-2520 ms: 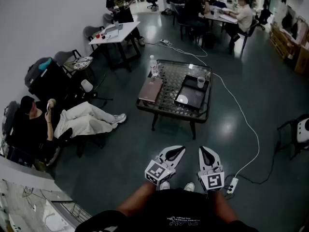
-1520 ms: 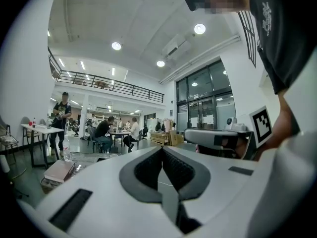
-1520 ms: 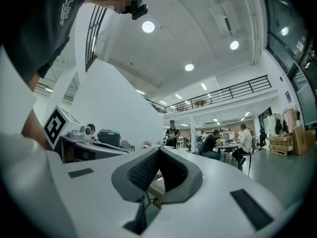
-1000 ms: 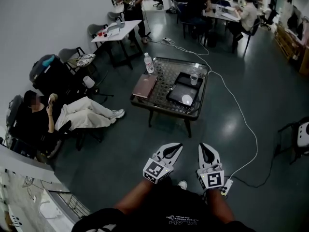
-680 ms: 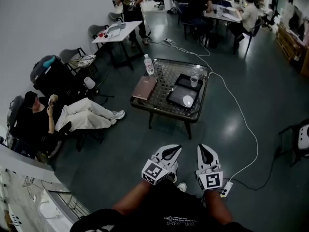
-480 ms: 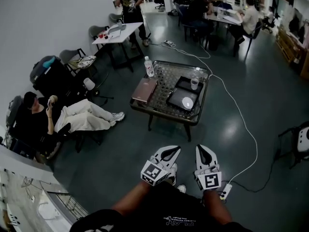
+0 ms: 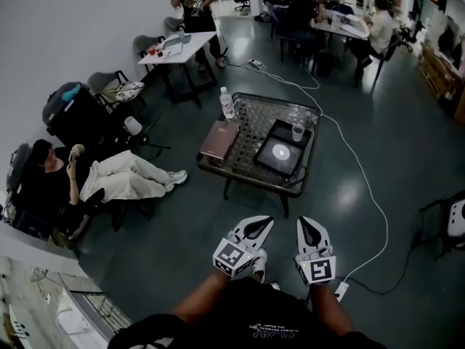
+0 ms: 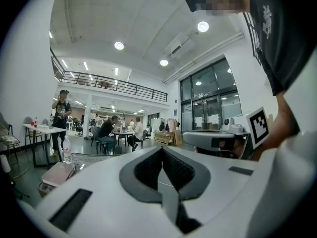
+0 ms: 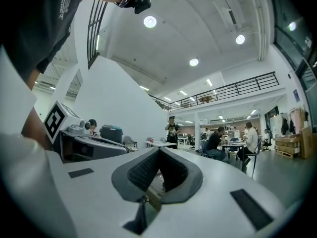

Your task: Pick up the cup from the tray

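A clear cup (image 7: 298, 131) stands at the far right corner of a black tray (image 7: 270, 167), which lies on the right half of a glass table (image 7: 251, 173). A white plate (image 7: 280, 152) lies in the middle of the tray. Both grippers hang low in front of the person's body, well short of the table. My left gripper (image 7: 267, 220) is shut with nothing in it, its tips meeting (image 8: 161, 148). My right gripper (image 7: 304, 221) is likewise shut and empty (image 9: 159, 149). Neither gripper view shows the cup.
A water bottle (image 7: 226, 102) and a pink notebook (image 7: 218, 139) sit on the table's left half. A seated person (image 7: 54, 184) stretches legs toward the table at left. A white cable (image 7: 367, 187) crosses the floor to a power strip (image 7: 340, 290). More people and tables stand behind.
The head view has shifted a little as the person steps, and the table looks slightly turned. Both grippers stay shut and low before the body.
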Motion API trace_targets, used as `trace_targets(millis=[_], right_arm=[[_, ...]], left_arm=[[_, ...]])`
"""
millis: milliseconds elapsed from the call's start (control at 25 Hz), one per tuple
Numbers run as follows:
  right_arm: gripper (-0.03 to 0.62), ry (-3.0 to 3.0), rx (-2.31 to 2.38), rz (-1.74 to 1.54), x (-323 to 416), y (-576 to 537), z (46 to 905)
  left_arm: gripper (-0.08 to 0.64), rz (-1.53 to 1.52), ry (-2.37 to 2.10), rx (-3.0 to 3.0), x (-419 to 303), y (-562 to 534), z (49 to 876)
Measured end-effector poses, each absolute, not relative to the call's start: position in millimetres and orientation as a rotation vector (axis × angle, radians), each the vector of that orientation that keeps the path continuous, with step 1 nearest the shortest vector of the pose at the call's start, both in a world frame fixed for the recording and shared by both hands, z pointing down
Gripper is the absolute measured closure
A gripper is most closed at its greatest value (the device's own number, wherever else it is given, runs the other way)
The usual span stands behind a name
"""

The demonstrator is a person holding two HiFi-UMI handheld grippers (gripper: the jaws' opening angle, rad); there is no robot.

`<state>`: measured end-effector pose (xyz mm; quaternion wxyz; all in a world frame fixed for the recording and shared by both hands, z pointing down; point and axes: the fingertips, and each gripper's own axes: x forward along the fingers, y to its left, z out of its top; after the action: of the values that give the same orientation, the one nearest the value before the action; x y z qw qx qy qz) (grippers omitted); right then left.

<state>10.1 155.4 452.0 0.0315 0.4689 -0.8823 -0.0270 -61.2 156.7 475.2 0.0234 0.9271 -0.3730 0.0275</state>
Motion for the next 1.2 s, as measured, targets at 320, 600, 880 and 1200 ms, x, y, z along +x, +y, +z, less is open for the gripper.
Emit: trace_targets(millis=[320, 600, 880, 1200], right_arm=[[0.584, -2.766, 1.451, -0.096, 12.8, 114.9, 467.3], [0.584, -2.740, 1.496, -0.102, 21.1, 76.0, 460.5], [0.584, -2.669, 1.515, -0.060, 15.4, 39.3, 451.2], [0.584, -2.644, 1.567, -0.058, 5.9, -0.2, 461.2]], left_arm=[[0.551, 0.050, -1.126, 2.859, -58.8, 113.5, 475.9], [0.550, 0.060, -1.081, 2.864, -50.9, 72.3, 476.5], [0.551, 0.097, -1.039, 2.891, -53.4, 32.4, 478.5], [0.551, 0.092, -1.005, 2.899, -68.3, -8.2, 484.5]])
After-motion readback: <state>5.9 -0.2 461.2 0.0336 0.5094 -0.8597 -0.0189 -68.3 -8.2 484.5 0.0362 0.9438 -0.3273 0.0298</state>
